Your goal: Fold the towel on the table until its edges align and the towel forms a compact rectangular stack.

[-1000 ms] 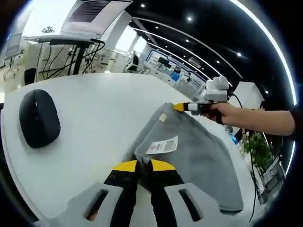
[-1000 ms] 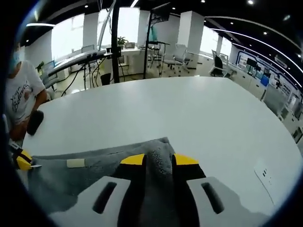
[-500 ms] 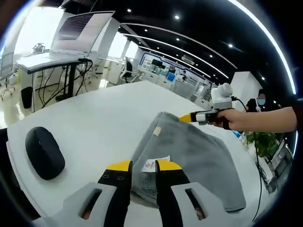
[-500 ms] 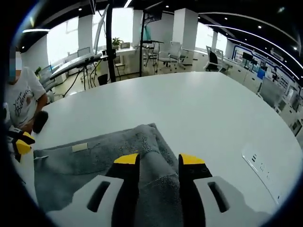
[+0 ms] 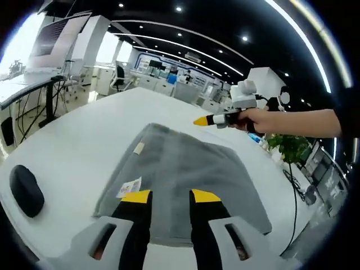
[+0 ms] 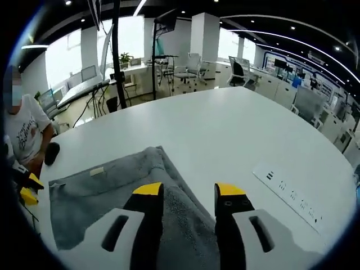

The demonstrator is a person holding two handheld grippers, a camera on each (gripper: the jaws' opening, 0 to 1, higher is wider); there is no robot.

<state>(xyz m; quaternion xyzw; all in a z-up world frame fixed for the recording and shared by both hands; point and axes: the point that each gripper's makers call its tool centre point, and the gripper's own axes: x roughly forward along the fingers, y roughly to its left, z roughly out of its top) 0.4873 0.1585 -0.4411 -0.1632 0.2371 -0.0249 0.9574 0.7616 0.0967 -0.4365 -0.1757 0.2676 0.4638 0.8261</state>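
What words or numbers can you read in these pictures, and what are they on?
White tag on the grey towel: has print, too small to read.
Person's white shirt: dark lettering, too blurred to read.
White strip set in the table: dark marks, not readable.
Small beige label on the towel: no text visible.

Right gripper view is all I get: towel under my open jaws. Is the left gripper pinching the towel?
Observer: No. The left gripper has its jaws apart over the near edge of the towel, nothing pinched.
Operator: Any label on that side?
Observer: Yes, a white printed label lies on the towel beside the left jaw.
Operator: Is my gripper touching cloth?
Observer: In the left gripper view, the right gripper hangs by the far edge, apparently off the cloth.
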